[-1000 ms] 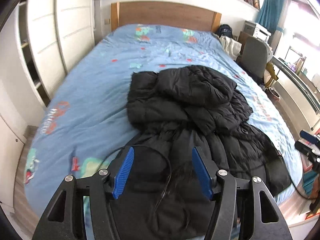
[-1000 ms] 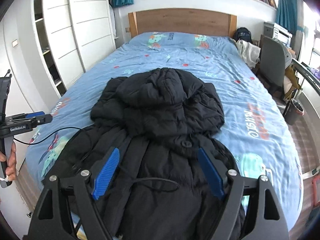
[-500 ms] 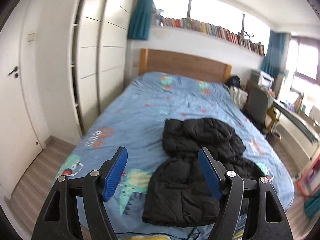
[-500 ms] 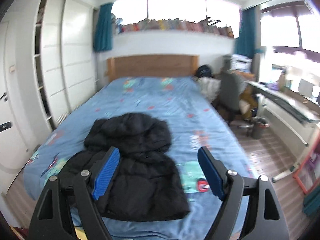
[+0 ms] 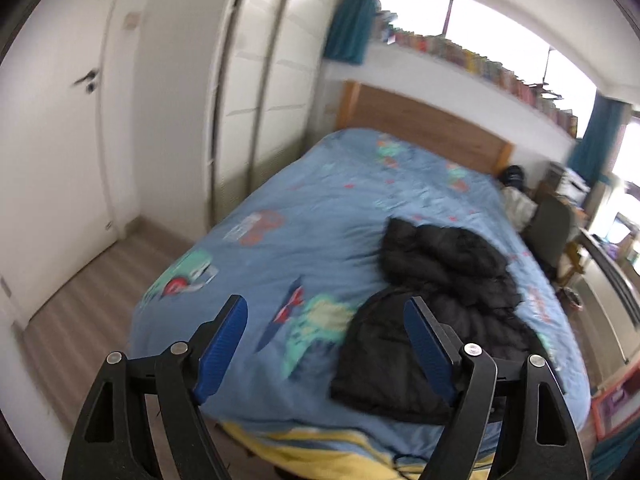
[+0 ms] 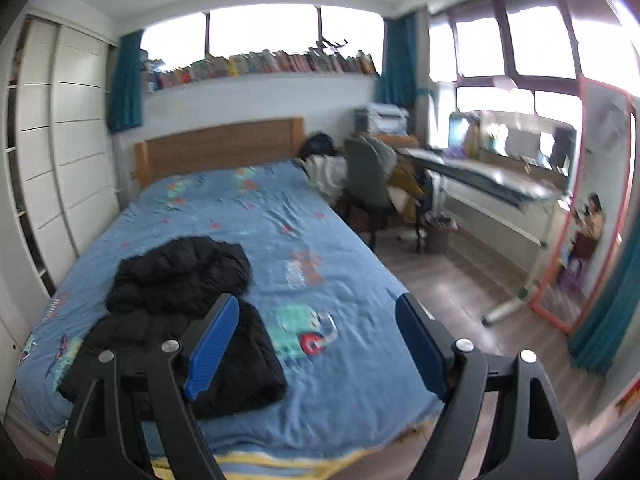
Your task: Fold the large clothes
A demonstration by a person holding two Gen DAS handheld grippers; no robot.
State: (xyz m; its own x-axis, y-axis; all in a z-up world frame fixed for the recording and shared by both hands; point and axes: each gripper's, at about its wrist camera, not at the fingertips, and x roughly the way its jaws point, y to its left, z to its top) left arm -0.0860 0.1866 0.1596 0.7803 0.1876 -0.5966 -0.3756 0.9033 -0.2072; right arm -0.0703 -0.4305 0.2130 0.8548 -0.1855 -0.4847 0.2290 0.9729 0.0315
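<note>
Trouble we see coming: the puffy black jacket (image 6: 176, 320) looks slippery and springy, so the bundle could pop open if we grab only the top layer, and its near edge sits close to the foot of the bed (image 6: 320, 248), so a tug toward us could slide it off. Both grippers hang in the air well short of it, left gripper (image 5: 326, 346) and right gripper (image 6: 316, 346), jaws wide apart and holding nothing. The jacket lies lower left in the right view, lower right in the left view (image 5: 436, 312). Its long axis runs foot to headboard, hood end (we think) toward the headboard (image 6: 220, 146).
</note>
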